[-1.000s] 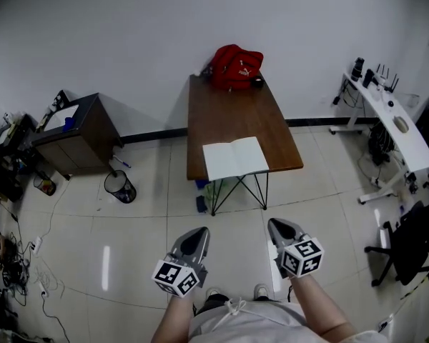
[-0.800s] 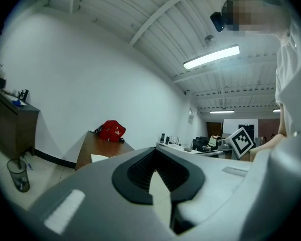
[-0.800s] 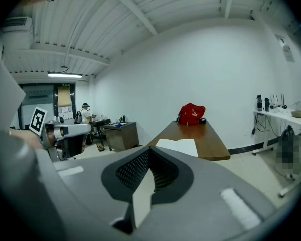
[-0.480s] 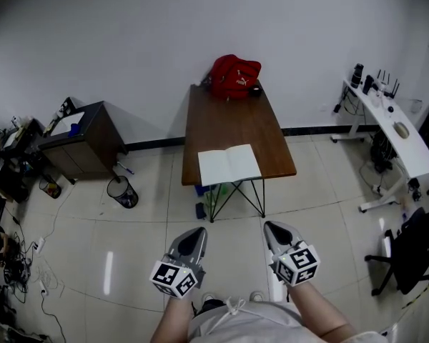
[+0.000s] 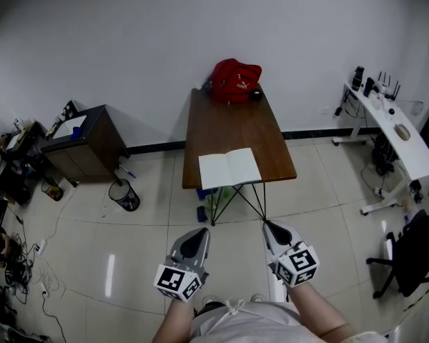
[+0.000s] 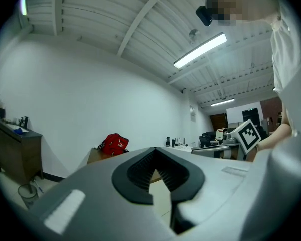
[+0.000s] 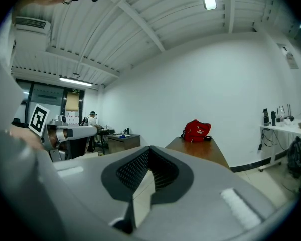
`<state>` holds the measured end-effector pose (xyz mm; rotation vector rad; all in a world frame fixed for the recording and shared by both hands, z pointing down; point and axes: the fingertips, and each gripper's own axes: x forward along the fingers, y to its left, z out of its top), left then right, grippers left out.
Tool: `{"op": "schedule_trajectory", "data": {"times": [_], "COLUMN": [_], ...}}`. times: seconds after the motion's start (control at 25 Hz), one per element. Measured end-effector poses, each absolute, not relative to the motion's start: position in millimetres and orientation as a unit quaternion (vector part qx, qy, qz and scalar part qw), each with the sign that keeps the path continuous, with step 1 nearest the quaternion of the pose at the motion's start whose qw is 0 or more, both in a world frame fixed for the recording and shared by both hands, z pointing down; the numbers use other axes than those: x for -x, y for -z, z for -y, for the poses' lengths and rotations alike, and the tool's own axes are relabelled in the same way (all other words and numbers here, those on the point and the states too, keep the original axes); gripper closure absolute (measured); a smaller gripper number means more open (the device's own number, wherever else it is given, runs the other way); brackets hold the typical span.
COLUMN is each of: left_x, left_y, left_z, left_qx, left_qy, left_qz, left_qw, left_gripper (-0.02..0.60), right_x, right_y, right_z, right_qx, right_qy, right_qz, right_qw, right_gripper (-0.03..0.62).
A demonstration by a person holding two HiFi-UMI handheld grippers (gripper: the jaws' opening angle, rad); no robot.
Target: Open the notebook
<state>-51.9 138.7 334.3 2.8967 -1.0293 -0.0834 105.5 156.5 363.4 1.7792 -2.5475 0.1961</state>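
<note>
Notebook (image 5: 229,168) open at the near edge of the surface (image 5: 229,116), well apart from left gripper (image 5: 199,232) and right gripper (image 5: 269,225), both jaws together, holding nothing

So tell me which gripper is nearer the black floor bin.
Left. The left gripper is below and right of the bin in the head view; the right gripper is farther right.

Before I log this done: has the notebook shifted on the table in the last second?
No. The notebook lies open at the near edge of the table, as before; only the view shifted.
</note>
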Motion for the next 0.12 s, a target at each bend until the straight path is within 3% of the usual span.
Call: {"op": "schedule_trajectory", "data": {"times": [0.12], "left_x": [45.9], "left_y": [-339.3], "left_z": [-137.7], "left_qx": [-0.942], "left_qy": [0.023], "left_qz": [0.332], "left_qw": [0.034], "left_gripper": [0.577], "right_x": [-107.7], "right_y": [-367.6], "right_z": [-155.5], "right_qx": [-0.572], "right_qy": [-0.061], "right_qz": [0.818], "right_qw": [0.018], "right_gripper": [0.588]}}
